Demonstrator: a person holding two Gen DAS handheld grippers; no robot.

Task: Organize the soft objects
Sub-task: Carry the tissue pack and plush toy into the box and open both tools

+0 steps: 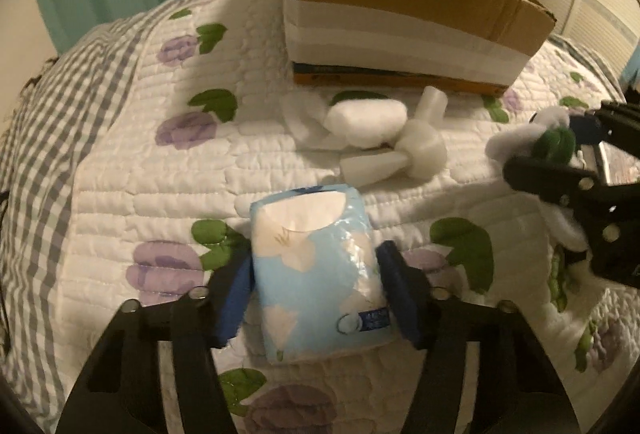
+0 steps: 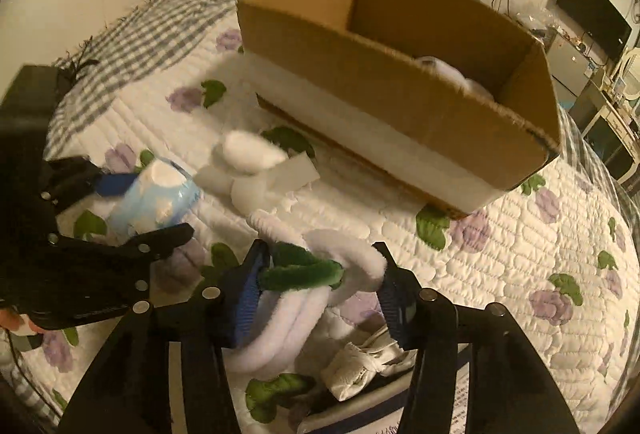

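**Both claws loaded, box ahead**

Left claw (image 1: 316, 286): closed partway on a pale blue plastic soft pack of tissues printed with white flowers (image 1: 316, 274), blue pads pressing its two long sides near the middle. Pack held between the fingers just above the white quilted bedspread with purple flowers and green leaves (image 1: 120, 169), oval opening facing away from the claw. Likely light and squashy, with a slick film wrapper; safest taken across the middle where the stack fills out, with moderate squeeze so the film does not slide. Small dark blue label strip with a round seal near the claw-side corner; writing too blurred to read.

Right claw (image 2: 320, 274): closed partway around a bundle of fuzzy white loops with a green fuzzy stem (image 2: 304, 274), loops hanging below and trailing towards the wrist. Very light and floppy by the look; gripping where green and white cross gathers most strands.

Ahead of both claws: open brown cardboard box with a white band along its lower side (image 2: 400, 105), something white already inside. Between claws and box: a white cotton wad (image 1: 364, 121) touching white foam pieces (image 1: 416, 149). No readable print on the box.
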